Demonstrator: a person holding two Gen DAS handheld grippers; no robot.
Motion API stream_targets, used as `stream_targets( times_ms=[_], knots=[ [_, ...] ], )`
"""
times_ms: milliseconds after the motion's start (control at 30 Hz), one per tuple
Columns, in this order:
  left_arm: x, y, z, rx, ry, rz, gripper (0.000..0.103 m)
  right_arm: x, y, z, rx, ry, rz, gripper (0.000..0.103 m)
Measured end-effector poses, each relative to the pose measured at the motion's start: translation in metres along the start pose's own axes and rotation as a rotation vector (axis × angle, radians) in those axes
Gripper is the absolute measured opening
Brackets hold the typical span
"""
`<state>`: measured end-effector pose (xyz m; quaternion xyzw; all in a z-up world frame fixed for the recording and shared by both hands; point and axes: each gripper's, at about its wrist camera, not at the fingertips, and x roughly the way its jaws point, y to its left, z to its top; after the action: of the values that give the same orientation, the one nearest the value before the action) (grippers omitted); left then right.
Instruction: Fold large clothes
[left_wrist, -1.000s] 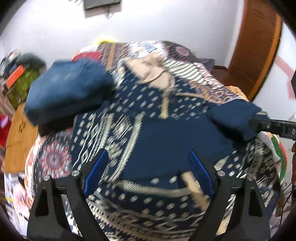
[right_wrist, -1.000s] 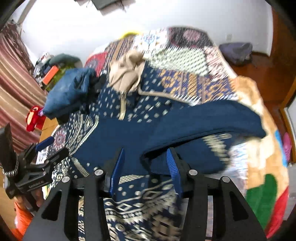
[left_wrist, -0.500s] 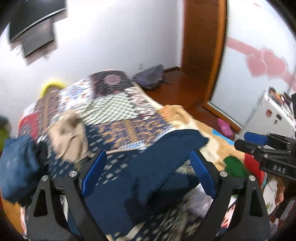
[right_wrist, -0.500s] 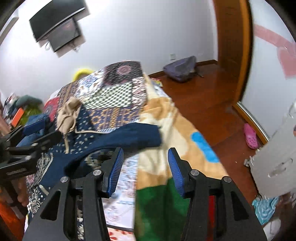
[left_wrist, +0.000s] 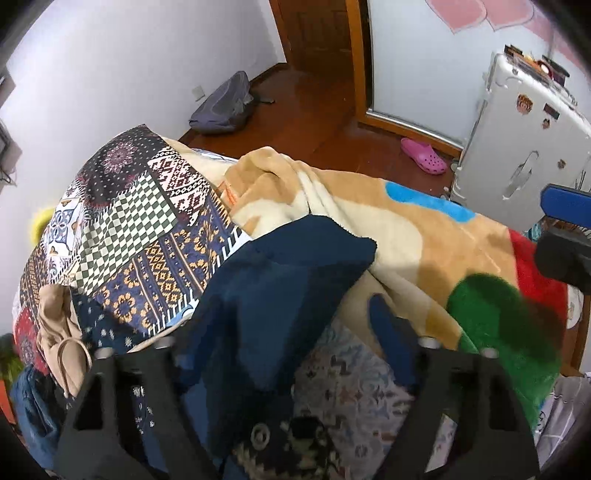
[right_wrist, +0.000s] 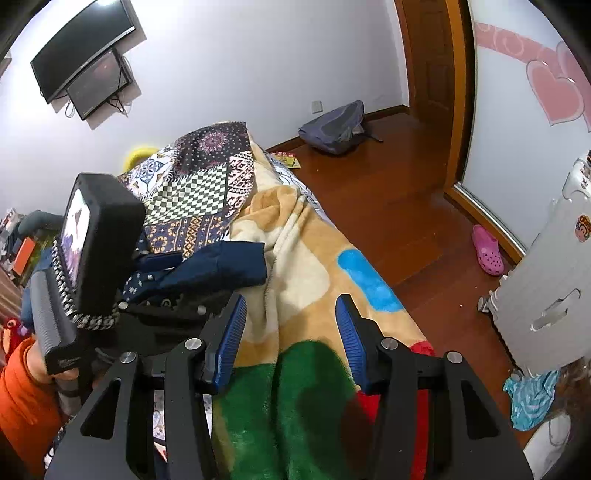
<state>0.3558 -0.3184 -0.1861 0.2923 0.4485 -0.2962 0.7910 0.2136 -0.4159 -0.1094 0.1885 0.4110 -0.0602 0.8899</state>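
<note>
Navy sleeve (left_wrist: 280, 280) fills space btwn left jaws; right jaws gape w/ only blanket (right_wrist: 306, 266) below.

A home bedroom: blanket-covered bed (right_wrist: 314, 266), wall-mounted TV (right_wrist: 81, 55), wooden door (right_wrist: 432, 55).

Both wrist cameras looked forward along their tongs, close above the bed (left_wrist: 424, 236), sharing the blanket (right_wrist: 306, 273) and doorway (right_wrist: 432, 74).

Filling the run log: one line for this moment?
left gripper: open, over navy garment | right gripper: open, empty, above blanket
</note>
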Motion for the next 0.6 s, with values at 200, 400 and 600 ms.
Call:
stream_targets(
  times_ms=[200, 400, 600],
  knots=[
    [0.009, 0.005, -0.001, -0.027, 0.018, -0.069, 0.019, 0.001, -0.001, -0.002, 0.011, 0.004, 0.019, 0.047],
    [-0.022, 0.042, -0.005, -0.171, -0.055, -0.212, 0.008, -0.001, 0.011, -0.001, -0.013, -0.003, 0.028, 0.047],
    [-0.098, 0.092, -0.025, -0.294, -0.234, -0.178, 0.008, 0.001, 0.033, 0.001, -0.031, 0.005, 0.076, 0.047]
  ],
)
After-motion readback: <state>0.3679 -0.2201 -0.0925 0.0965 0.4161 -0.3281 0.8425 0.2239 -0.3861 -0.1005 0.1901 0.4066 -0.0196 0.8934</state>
